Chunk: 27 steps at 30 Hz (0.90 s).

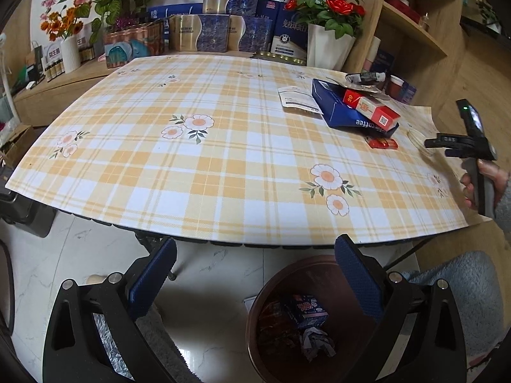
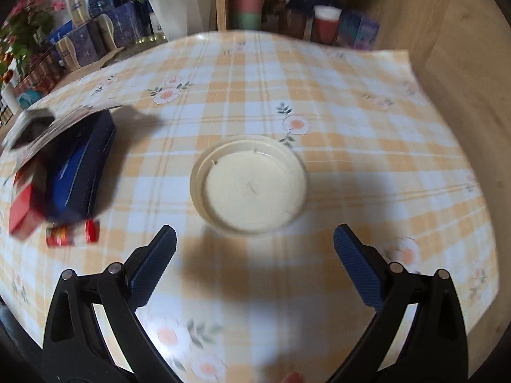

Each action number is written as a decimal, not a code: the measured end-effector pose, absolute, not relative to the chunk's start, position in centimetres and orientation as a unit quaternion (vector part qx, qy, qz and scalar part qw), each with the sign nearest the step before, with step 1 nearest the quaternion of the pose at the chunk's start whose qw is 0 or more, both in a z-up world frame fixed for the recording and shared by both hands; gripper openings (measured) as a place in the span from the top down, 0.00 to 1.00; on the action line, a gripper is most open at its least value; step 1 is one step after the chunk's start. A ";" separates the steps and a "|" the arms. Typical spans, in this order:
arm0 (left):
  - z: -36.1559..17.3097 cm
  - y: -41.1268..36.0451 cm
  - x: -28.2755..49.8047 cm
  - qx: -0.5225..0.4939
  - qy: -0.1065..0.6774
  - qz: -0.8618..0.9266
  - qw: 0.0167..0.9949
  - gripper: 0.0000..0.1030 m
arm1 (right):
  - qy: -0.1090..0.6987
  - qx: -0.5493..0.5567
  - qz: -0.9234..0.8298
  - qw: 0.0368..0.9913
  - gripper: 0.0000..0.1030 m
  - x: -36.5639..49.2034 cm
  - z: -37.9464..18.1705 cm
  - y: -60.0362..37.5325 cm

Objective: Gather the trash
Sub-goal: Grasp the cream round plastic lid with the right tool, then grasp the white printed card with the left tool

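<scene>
Soft, even indoor light, with heavy fisheye curving and dark corners in both views. The right wrist view is motion-blurred, and a broad shadow darkens the tablecloth near the camera.

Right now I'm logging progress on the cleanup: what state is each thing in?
left gripper: open, empty, off the table above the bin.
right gripper: open, empty, facing the lid.
trash bin: on the floor, partly filled.
round lid: flat on the table, untouched.
blue coffee box: lying flat, red carton on top.
small red wrapper: on the table.
</scene>
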<state>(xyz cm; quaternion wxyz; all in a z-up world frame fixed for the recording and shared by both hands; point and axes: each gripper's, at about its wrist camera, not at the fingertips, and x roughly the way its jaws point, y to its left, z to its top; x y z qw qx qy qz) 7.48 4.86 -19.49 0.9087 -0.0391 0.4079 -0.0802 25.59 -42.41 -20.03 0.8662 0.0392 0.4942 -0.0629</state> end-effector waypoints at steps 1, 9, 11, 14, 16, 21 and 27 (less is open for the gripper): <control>-19.5 4.8 7.6 -0.038 0.409 -0.081 0.908 0.06 | 0.499 0.041 -0.066 0.863 0.06 26.3 -20.3 -42.5; -19.9 4.9 8.8 -0.055 0.419 -0.084 0.902 0.06 | 0.499 0.068 -0.089 0.859 0.05 28.7 -22.0 -43.2; -19.9 5.1 9.5 -0.070 0.424 -0.085 0.899 0.06 | 0.483 0.074 -0.087 0.868 0.09 28.6 -21.9 -43.3; -19.5 5.4 10.7 -0.097 0.427 -0.093 0.894 0.06 | 0.473 0.070 -0.086 0.874 0.16 28.5 -21.6 -43.3; -18.8 5.5 11.8 -0.123 0.420 -0.102 0.894 0.07 | 0.461 0.065 -0.081 0.881 0.16 28.1 -21.4 -43.1; -17.7 5.3 15.6 -0.206 0.424 -0.130 0.872 0.24 | 0.428 0.069 -0.066 0.899 0.16 26.9 -20.6 -42.8; -17.7 4.5 21.6 -0.297 0.432 -0.139 0.840 0.41 | 0.403 0.077 -0.056 0.910 0.16 26.1 -20.1 -42.7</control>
